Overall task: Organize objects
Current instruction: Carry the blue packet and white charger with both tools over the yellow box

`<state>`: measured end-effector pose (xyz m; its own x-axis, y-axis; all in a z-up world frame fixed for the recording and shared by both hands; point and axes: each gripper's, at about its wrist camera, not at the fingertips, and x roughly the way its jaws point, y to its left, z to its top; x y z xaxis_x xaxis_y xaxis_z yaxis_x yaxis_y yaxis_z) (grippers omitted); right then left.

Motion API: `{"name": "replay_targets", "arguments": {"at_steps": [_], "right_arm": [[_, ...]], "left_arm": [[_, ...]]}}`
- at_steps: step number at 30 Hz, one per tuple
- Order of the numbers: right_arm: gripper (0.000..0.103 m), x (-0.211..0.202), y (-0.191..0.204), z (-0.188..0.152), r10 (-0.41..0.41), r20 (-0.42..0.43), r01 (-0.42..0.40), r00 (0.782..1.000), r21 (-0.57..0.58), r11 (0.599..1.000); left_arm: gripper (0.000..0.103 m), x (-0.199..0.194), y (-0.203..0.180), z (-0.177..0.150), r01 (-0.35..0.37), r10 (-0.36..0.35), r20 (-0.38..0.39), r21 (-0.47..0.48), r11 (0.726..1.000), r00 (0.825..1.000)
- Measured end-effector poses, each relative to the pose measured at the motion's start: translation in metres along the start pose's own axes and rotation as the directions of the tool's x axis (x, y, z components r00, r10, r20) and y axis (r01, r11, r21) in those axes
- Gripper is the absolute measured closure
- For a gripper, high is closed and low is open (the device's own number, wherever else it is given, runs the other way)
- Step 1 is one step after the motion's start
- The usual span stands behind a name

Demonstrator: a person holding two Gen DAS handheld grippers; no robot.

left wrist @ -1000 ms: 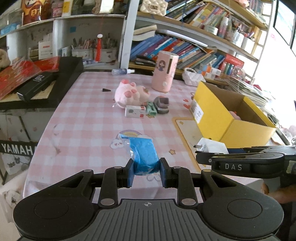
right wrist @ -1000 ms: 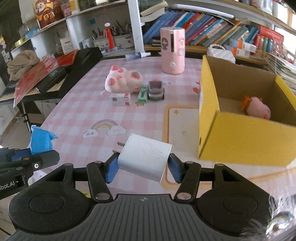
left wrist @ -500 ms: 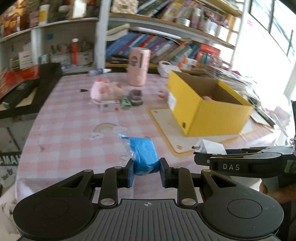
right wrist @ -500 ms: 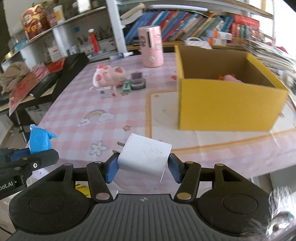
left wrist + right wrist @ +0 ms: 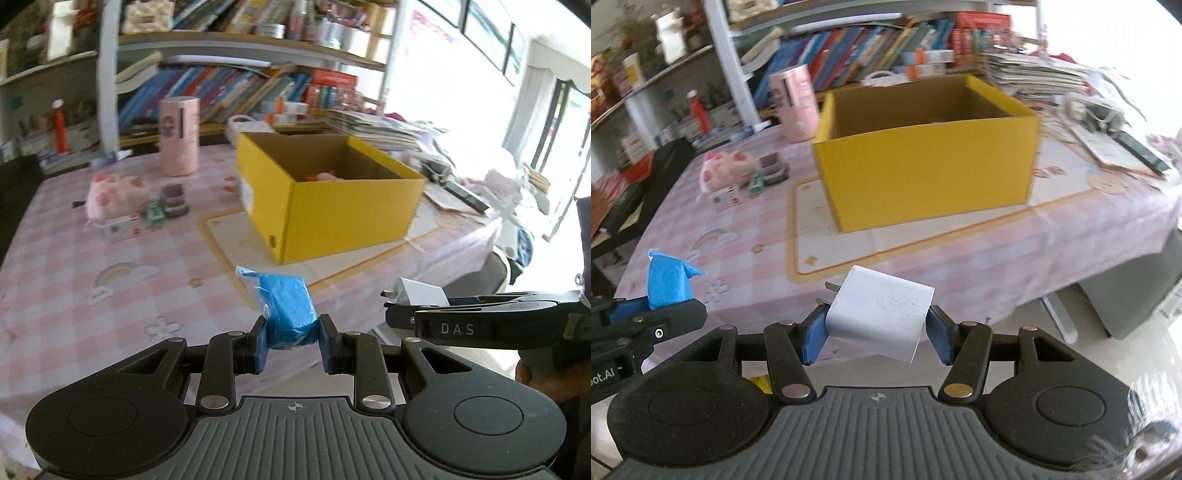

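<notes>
Setting: lived-in home study or stationery corner. Evidence: crowded bookshelves [image 5: 236, 92] across the upper frame; pink checked cartoon tablecloth [image 5: 74, 266] at left; magazine stacks [image 5: 1034, 74] upper right; plush toy [image 5: 727, 168] centre left.

Left of one yellow box [image 5: 925, 168] sat one pink plush toy [image 5: 728, 170], one pink canister [image 5: 796, 108] and three small items.
</notes>
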<state>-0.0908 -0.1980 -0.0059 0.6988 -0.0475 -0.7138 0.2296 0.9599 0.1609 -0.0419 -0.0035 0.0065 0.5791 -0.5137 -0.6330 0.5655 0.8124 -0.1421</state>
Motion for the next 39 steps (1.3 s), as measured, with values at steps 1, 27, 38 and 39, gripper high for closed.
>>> {"name": "replay_targets", "arguments": {"at_steps": [1,27,38,39], "right_arm": [[0.049,-0.001,-0.004,-0.001,-0.009,0.001,0.009,1.0,0.009,1.0],[0.049,0.021,-0.034,0.032,-0.077,-0.007,0.077,0.997,0.036,0.996],[0.049,0.022,-0.054,0.096,-0.084,0.161,0.087,0.983,-0.01,0.996],[0.049,0.023,-0.055,0.105,-0.079,0.179,0.084,0.981,-0.02,0.996]], "left_arm": [[0.077,0.001,-0.002,0.0,0.007,-0.007,-0.002,0.006,1.0,1.0],[0.077,0.036,-0.019,0.04,0.035,-0.037,0.03,0.074,0.997,0.999],[0.077,0.055,-0.028,0.095,-0.018,0.004,0.155,0.09,0.996,0.988],[0.077,0.059,-0.028,0.099,-0.024,0.01,0.159,0.087,0.996,0.987]]}}
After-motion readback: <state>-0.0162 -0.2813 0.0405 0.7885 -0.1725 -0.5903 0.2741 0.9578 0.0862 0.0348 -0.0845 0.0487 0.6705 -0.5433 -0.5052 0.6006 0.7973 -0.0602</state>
